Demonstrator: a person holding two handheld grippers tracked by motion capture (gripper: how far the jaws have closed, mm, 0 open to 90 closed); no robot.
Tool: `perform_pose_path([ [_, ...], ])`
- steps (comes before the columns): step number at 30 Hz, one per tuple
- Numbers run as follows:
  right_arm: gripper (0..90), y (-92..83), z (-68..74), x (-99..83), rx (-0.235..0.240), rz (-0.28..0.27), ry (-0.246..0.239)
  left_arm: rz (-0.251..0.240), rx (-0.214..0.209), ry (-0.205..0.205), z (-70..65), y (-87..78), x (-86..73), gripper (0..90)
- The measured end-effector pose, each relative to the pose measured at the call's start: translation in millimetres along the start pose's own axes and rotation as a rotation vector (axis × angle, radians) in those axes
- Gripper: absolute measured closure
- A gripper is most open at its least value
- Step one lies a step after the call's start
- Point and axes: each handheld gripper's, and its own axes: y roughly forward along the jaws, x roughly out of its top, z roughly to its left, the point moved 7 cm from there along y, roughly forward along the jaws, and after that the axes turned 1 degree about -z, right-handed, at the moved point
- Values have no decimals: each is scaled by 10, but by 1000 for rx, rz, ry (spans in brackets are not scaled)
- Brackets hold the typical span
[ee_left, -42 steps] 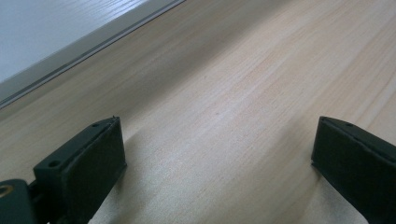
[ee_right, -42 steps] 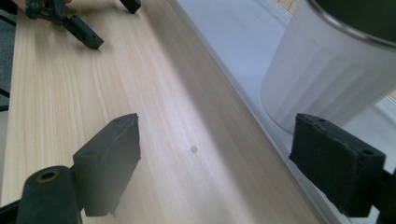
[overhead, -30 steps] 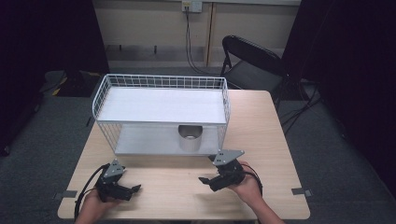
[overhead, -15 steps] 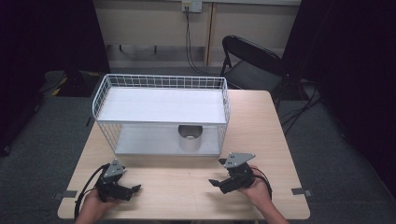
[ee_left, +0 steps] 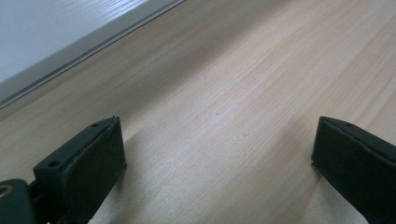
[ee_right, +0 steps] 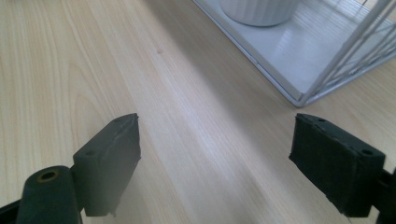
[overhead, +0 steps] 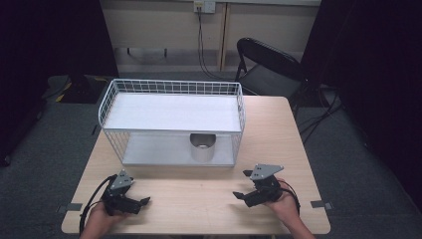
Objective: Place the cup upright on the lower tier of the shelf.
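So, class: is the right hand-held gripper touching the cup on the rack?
Apart. The high view shows bare table between the right hand-held gripper and the cup.

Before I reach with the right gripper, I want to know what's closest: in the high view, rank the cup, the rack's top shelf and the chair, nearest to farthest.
1. Cup: on the rack's bottom shelf, ahead and left of the right gripper.
2. Top shelf: above and behind the cup.
3. Chair: beyond the table's far edge.
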Motion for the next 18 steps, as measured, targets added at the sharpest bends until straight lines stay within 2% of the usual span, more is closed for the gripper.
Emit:
perform_pose_path([
  [18, 149, -176, -131, -207, -21, 4, 22, 0, 0, -1, 0, 0, 0, 21],
])
